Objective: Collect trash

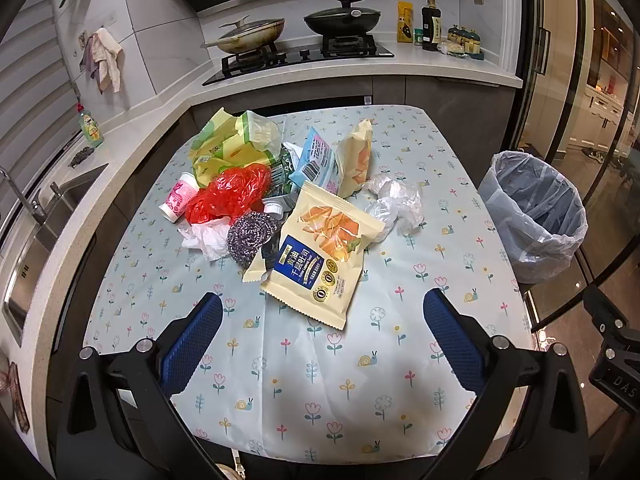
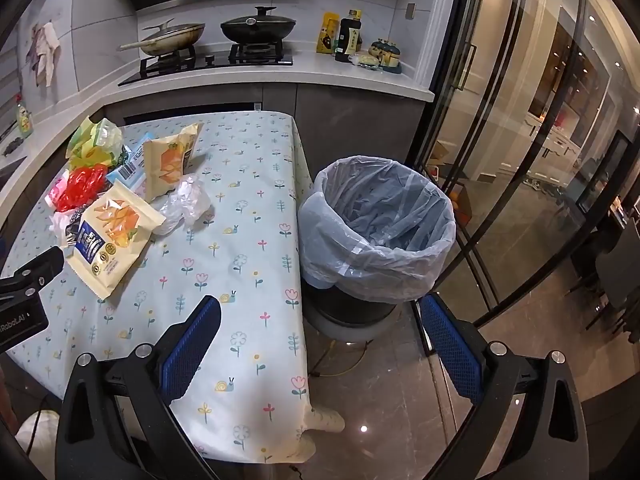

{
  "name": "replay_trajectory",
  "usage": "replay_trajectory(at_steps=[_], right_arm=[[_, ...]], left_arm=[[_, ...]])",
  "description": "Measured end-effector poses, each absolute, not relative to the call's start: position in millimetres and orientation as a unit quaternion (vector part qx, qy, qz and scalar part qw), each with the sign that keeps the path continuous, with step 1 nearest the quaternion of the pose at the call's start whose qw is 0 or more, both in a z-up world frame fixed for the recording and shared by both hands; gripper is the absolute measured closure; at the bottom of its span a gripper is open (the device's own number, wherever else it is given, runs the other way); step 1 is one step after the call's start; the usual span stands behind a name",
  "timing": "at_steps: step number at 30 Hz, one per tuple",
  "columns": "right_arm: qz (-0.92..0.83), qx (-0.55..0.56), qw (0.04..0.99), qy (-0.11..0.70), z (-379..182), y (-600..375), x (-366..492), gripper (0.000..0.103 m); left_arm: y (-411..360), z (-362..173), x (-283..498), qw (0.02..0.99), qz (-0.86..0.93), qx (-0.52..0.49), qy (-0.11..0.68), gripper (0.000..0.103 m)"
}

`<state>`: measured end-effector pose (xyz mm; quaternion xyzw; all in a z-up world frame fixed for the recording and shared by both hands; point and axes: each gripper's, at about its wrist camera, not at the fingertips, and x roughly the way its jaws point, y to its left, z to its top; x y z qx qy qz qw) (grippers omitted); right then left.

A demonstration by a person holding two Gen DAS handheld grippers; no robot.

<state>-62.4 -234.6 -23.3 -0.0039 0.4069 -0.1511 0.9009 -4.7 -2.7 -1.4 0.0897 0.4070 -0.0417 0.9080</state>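
A pile of trash lies on the flower-print table (image 1: 320,380): a cream snack bag (image 1: 320,256) in front, a second snack bag (image 1: 356,156), a red plastic bag (image 1: 230,194), a steel scourer (image 1: 250,234), crumpled clear plastic (image 1: 396,204), green-yellow packs (image 1: 232,142), a pink cup (image 1: 178,198). The lined trash bin (image 2: 376,232) stands right of the table. My left gripper (image 1: 322,320) is open and empty, just short of the front snack bag. My right gripper (image 2: 318,324) is open and empty over the table's right edge, near the bin.
A counter with a stove (image 1: 300,54), two pans and bottles (image 1: 430,24) runs behind the table. A sink (image 1: 36,236) is on the left. Glass doors (image 2: 520,140) stand right of the bin (image 1: 532,216). A yellow cable (image 2: 344,364) lies on the floor.
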Motion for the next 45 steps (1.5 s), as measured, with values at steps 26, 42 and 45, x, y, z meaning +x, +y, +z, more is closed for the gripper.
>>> replay_trajectory(at_steps=[26,42,45], right_arm=[[-0.152,-0.005,0.901,0.405,-19.9,-230.1,-63.7,0.007],[-0.152,-0.006,0.902,0.405,-20.8,-231.4,-63.5,0.007],[-0.151,-0.004,0.901,0.405,-20.1,-230.0,-63.3,0.007]], left_arm=[[-5.5,2.4,-9.2,0.907,-0.046,0.09,0.408,0.007],[-6.3,2.8,-9.5,0.907,-0.047,0.089,0.409,0.007],[-6.6,2.9,-9.8,0.907,-0.047,0.089,0.409,0.007]])
